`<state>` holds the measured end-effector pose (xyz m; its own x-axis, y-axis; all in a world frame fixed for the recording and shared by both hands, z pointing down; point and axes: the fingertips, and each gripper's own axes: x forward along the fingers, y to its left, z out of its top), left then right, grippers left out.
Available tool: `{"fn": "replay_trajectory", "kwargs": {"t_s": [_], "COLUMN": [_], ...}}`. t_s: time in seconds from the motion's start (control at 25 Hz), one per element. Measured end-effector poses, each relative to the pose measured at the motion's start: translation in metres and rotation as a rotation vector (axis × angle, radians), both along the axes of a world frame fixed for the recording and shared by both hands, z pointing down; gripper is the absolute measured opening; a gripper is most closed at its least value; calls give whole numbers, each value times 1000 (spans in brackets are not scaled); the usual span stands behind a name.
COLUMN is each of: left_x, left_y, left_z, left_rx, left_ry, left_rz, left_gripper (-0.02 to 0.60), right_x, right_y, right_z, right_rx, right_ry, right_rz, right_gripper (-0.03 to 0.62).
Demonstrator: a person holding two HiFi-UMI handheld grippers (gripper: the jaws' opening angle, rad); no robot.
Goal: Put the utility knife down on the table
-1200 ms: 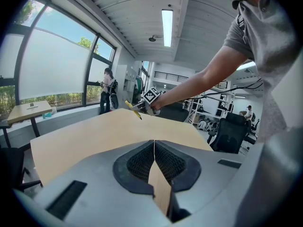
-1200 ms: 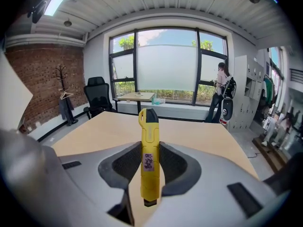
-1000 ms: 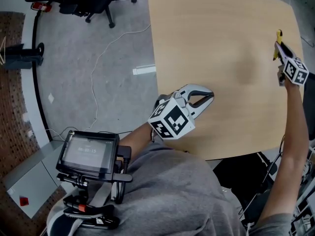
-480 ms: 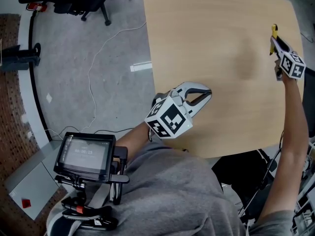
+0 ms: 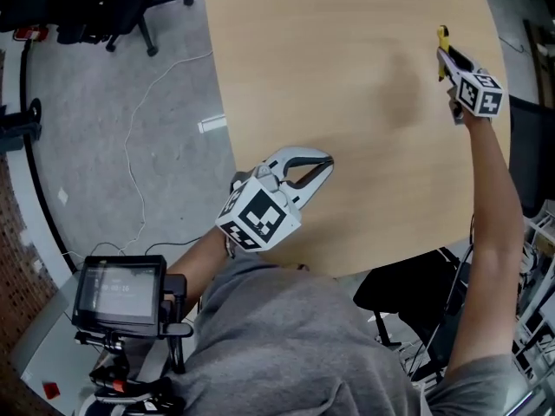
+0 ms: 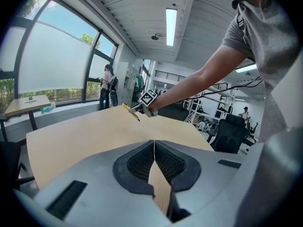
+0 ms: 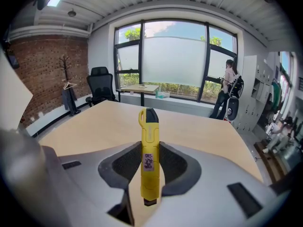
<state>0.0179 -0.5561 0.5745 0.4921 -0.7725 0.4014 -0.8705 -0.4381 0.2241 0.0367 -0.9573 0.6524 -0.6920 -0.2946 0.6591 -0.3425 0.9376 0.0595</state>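
A yellow utility knife (image 7: pixel 149 157) with a black tip stands clamped between the pads of my right gripper (image 7: pixel 149 167), its tip pointing away over the table. In the head view the right gripper (image 5: pixel 448 57) is held above the far right part of the light wooden table (image 5: pixel 347 102), with the knife (image 5: pixel 443 42) sticking out ahead of it. My left gripper (image 5: pixel 319 165) hovers over the table's near left edge, jaws shut with nothing between them. The left gripper view shows its pads (image 6: pixel 154 164) meeting, and the right gripper with the knife (image 6: pixel 131 111) far off.
A black office chair (image 5: pixel 95 7) stands on the grey floor at the left, with a white cable (image 5: pixel 143 120) trailing beside the table. A screen on a mount (image 5: pixel 117 289) hangs at my lower left. More black chairs (image 6: pixel 229 134) sit beyond the table's right side.
The view has shifted, so both grippers sit further left in frame. My right gripper with the knife has moved slightly farther out over the table. The left gripper keeps its place.
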Motion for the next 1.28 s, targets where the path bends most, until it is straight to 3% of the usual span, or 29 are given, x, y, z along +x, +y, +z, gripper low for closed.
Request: {"fn": "replay_trajectory", "kwargs": {"t_s": [0.76,1.28], "left_x": [8,6], "left_y": [2,4], "left_z": [5,8], "left_rx": [-38,-54], "left_ry": [26,41], "left_rz": [0,-22], "left_gripper": [6,6], "right_x": [1,-2], "right_y": [1,0], "right_z": [2,23], "right_rx": [30,86], "right_ry": [96,250], "right_rz": [-73,-186], "right_gripper": [118,118]}}
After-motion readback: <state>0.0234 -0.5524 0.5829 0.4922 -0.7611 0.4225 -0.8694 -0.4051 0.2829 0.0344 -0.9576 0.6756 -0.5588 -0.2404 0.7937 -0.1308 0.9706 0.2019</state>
